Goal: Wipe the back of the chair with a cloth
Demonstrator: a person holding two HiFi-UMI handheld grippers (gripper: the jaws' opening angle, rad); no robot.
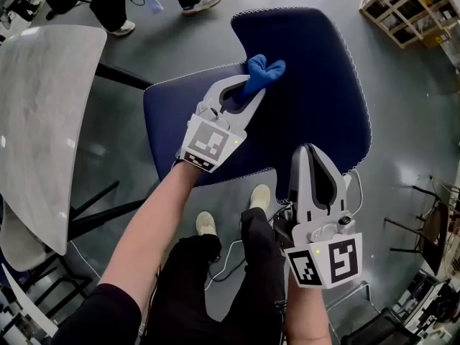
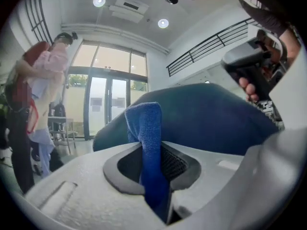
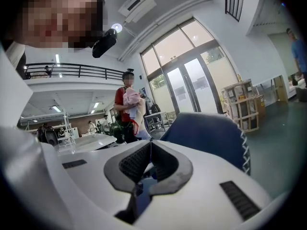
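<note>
In the head view a dark blue chair (image 1: 316, 106) with white stitching round its edge stands in front of me, its seat (image 1: 172, 106) to the left of the backrest. My left gripper (image 1: 246, 88) is shut on a blue cloth (image 1: 264, 70), and the cloth lies against the backrest's upper part. The left gripper view shows the cloth (image 2: 145, 128) standing up from between the closed jaws, with the chair (image 2: 211, 114) just behind it. My right gripper (image 1: 310, 152) is shut with nothing in it and hangs near the backrest's near edge. The chair (image 3: 211, 133) also shows beyond the right gripper (image 3: 149, 145).
A white table (image 1: 43, 121) stands at the left, close to the seat. A wooden shelf unit (image 1: 402, 6) is at the far right, and a black chair (image 1: 431, 221) at the right edge. A person (image 3: 127, 102) stands beyond the table; my own feet (image 1: 208, 223) are below the chair.
</note>
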